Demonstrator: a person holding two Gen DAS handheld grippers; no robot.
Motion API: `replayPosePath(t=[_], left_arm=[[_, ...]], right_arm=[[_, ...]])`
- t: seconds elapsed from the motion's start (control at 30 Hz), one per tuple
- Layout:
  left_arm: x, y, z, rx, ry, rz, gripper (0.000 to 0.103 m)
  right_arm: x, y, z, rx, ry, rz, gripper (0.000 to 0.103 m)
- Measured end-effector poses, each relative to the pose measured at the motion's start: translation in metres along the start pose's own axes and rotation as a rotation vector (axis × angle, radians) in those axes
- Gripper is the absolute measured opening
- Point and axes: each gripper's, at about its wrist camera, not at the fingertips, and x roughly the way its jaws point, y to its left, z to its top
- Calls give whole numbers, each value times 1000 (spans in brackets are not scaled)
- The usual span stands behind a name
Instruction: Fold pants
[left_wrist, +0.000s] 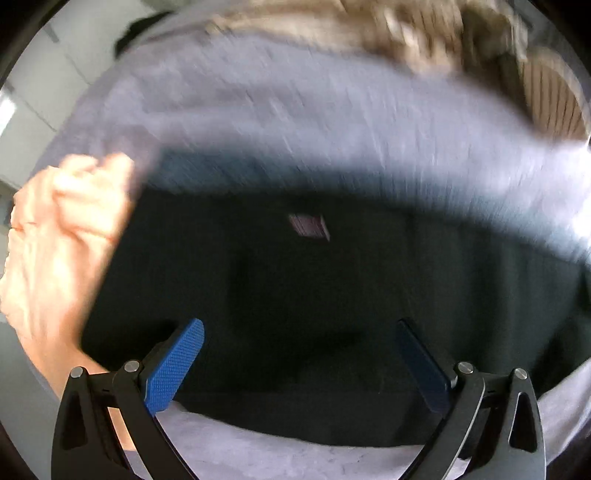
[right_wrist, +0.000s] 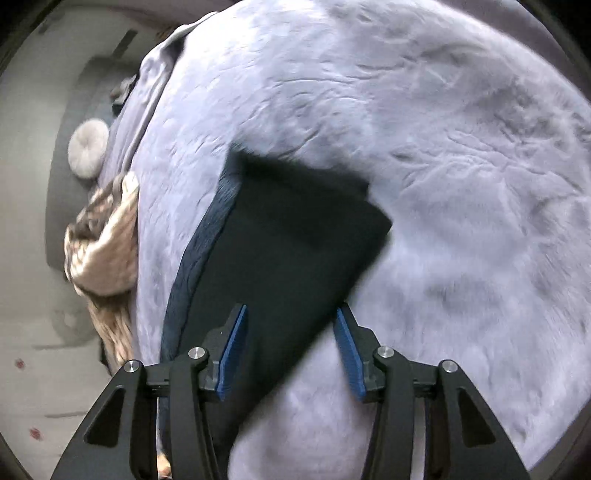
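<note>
Two claws, left claw (left_wrist: 299, 363) and right claw (right_wrist: 291, 354), gape apart over dark pants (right_wrist: 288, 236) lying flat on a lavender-covered bed (right_wrist: 461, 166); tan blanket (right_wrist: 107, 251) bunched at its edge, pale floor (right_wrist: 33, 332) beyond.

Motion blur smears the tan bedding (left_wrist: 424, 40) beyond recognition.

The dark pants (left_wrist: 314, 295) lay flat on the lavender bedspread (left_wrist: 295, 110), folded into a broad black slab with a small reddish label (left_wrist: 309, 227) showing toward the far edge. In the right wrist view the pants (right_wrist: 288, 251) ran as a long tapering panel, squared off at the far end, and a dark blue ribbed strip (right_wrist: 201, 251) edged the left side.
</note>
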Motion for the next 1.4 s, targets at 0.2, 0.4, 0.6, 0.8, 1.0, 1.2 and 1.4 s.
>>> replayPosePath(t=[0.2,0.4,0.6,0.8,1.0,1.2,1.4], left_arm=[[14,-16,-10,19,4,41,103],[13,-20,-6,33,21,69,103],[14,-24,-3,21,20,71,103],[15,-25,-3,18,30,78,103],[17,-19,-3,22,34,65,103],[18,-19,-3,30,24,64,103],[16,-20,-6,33,28,75,103]], right_arm=[[-9,27,18,-125,-20,43,9],[-3,28,42,-184,7,-22,17],[-3,-11,20,-48,44,77,31],[26,-13,29,-12,60,164,43],[28,8,37,-40,51,111,14],[-13,38,28,-249,-5,109,12],[20,-3,27,-163,22,-31,22]])
